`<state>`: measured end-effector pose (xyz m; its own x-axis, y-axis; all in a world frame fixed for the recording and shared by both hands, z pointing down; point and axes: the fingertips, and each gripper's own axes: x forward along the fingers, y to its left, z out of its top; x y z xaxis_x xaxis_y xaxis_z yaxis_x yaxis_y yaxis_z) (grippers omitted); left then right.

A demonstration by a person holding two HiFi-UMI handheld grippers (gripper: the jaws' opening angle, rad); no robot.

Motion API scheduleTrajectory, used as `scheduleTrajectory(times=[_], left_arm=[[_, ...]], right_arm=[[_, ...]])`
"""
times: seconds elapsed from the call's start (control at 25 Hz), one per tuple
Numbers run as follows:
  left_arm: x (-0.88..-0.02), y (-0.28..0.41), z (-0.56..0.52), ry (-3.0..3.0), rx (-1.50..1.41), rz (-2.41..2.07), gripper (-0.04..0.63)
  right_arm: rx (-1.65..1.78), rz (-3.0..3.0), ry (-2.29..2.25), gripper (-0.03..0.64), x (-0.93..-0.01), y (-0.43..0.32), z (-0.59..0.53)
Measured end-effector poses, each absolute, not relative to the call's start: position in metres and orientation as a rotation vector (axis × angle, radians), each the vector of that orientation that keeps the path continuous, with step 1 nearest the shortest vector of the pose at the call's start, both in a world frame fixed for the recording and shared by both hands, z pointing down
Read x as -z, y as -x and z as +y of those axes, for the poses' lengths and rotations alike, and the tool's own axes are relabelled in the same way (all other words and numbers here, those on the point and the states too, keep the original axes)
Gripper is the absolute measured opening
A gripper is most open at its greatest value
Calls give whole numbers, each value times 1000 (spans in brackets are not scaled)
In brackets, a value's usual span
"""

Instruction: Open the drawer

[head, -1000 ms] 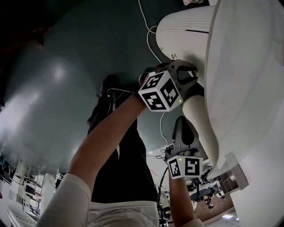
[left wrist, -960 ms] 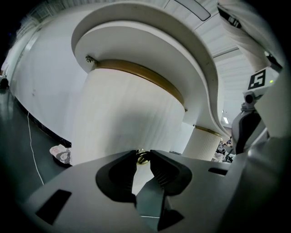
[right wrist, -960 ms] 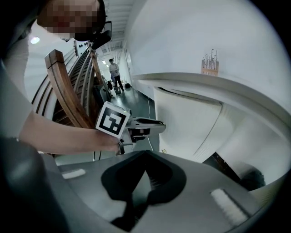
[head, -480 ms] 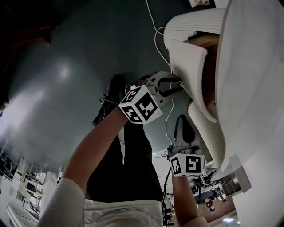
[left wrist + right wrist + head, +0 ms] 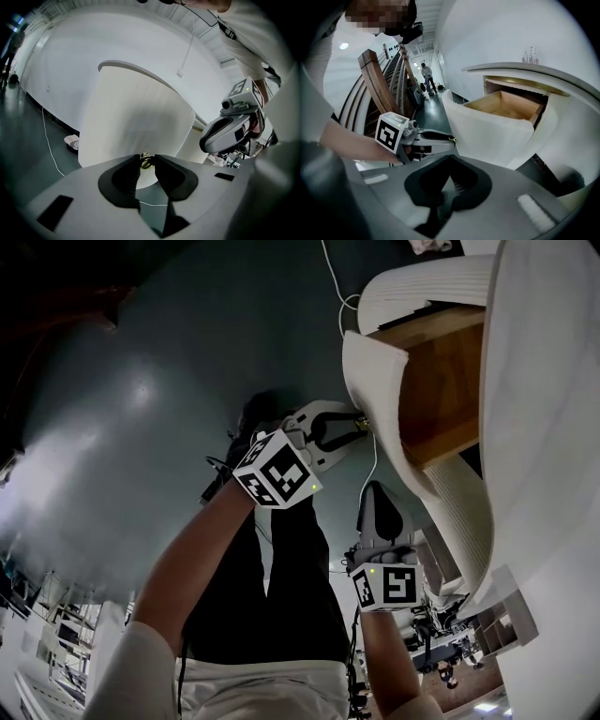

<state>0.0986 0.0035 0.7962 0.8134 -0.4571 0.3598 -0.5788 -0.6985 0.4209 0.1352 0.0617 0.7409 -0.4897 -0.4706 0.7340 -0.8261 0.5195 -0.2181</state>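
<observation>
The white ribbed drawer [image 5: 375, 395] stands pulled out of the rounded white cabinet [image 5: 548, 427], and its wooden inside [image 5: 441, 381] shows. My left gripper [image 5: 359, 425] is shut on the small brass knob [image 5: 146, 162] at the middle of the drawer front [image 5: 136, 122], a pad on each side. In the right gripper view the drawer [image 5: 487, 126] is seen from the side with its wooden box [image 5: 506, 105] open at the top. My right gripper [image 5: 375, 491] hangs below the drawer, apart from it. Its jaws [image 5: 449, 164] are shut with nothing between them.
A white cable [image 5: 328, 268] trails over the dark green floor [image 5: 141, 409] beside the cabinet. The person's dark trouser legs [image 5: 281, 615] are under the left arm. A wooden stair rail [image 5: 379, 84] and a distant person [image 5: 426, 75] stand in the corridor.
The drawer has slid out of the cabinet. My left gripper moved left, away from the cabinet, with the knob in its jaws. The wooden inside now shows.
</observation>
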Motion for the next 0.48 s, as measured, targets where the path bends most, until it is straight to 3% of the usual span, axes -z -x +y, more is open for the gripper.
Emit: scheduleTrajectory(times=[0.48], left_arm=[[-802,-65,53,-2434,-386,-749,100]], right_arm=[[-764,-2160,-1009,11,-737,-111,99]])
